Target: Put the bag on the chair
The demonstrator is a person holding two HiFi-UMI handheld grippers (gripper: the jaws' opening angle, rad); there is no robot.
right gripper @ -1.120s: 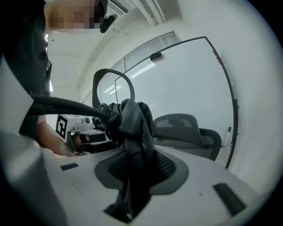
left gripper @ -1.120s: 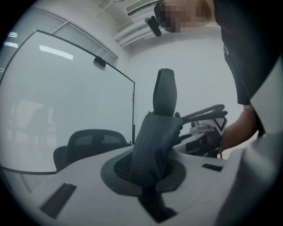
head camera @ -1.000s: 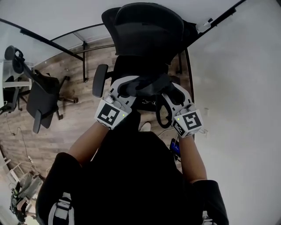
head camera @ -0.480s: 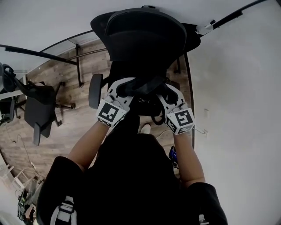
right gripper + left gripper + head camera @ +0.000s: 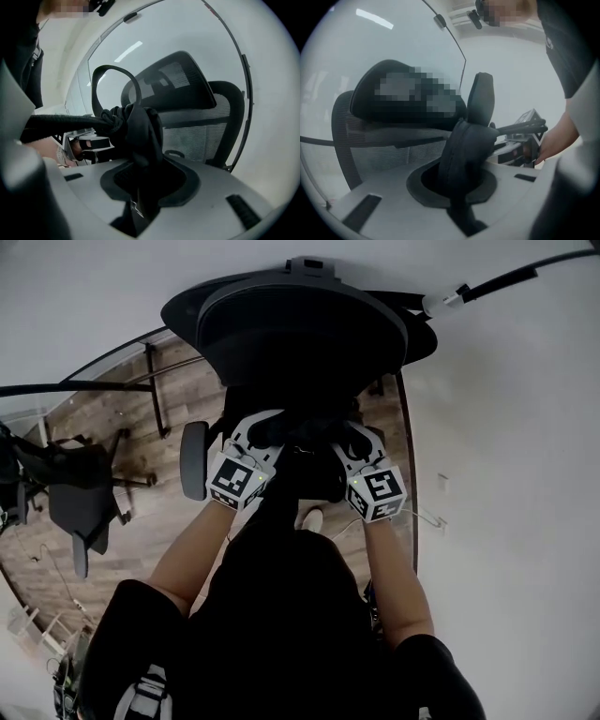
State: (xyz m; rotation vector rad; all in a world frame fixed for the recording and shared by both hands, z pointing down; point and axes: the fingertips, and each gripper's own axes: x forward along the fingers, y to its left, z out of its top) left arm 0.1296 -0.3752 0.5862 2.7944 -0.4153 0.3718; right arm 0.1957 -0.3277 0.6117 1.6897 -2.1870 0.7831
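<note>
Wooden floor (image 5: 141,512) is showing left and white wall (image 5: 506,474) right in the head view. At centre, below the chair (image 5: 300,324), the left gripper (image 5: 265,430) and right gripper (image 5: 349,435) are carrying the black bag (image 5: 305,432) between them. Only the left gripper view is showing its jaws clamped on a bag fold. Only the right gripper view is showing its jaws pinching fabric beneath a handle loop (image 5: 98,77) at upper left.

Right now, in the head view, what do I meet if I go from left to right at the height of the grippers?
Far chair → armrest → left gripper → bag → right gripper → wall.
</note>
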